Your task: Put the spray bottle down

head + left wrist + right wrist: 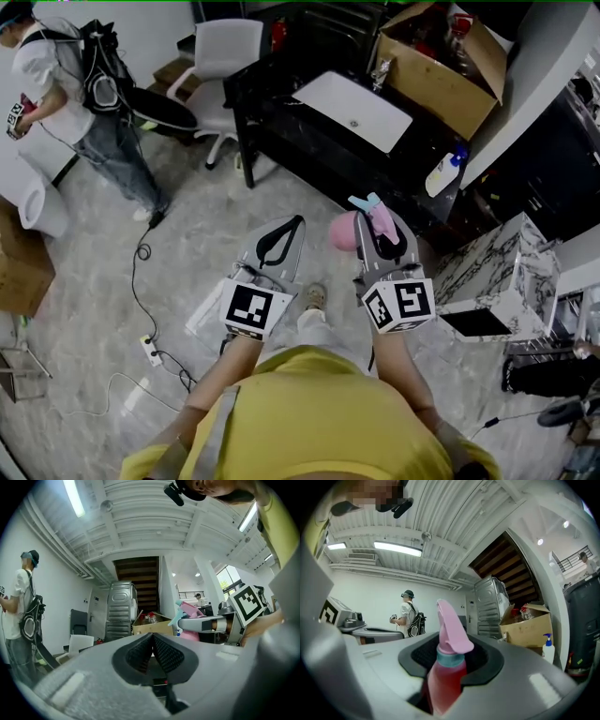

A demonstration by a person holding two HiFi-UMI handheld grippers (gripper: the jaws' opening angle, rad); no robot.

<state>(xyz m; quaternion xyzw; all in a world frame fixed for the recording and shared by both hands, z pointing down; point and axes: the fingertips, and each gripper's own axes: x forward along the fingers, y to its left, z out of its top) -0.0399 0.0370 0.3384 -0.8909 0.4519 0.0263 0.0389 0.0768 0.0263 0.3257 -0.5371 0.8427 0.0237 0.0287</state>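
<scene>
Aloft | right tongs gripped the pink spray bottle, partway apart | left tongs were closed, holding nothing.

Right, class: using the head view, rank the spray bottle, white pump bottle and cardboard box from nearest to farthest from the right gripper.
1. Spray bottle: held in the right gripper.
2. White pump bottle: on the dark counter, ahead and right.
3. Cardboard box: farther back on that counter.

No word, number or brand can be read on anything. The marker cubes bear only black-and-white square patterns, no lettering.
</scene>
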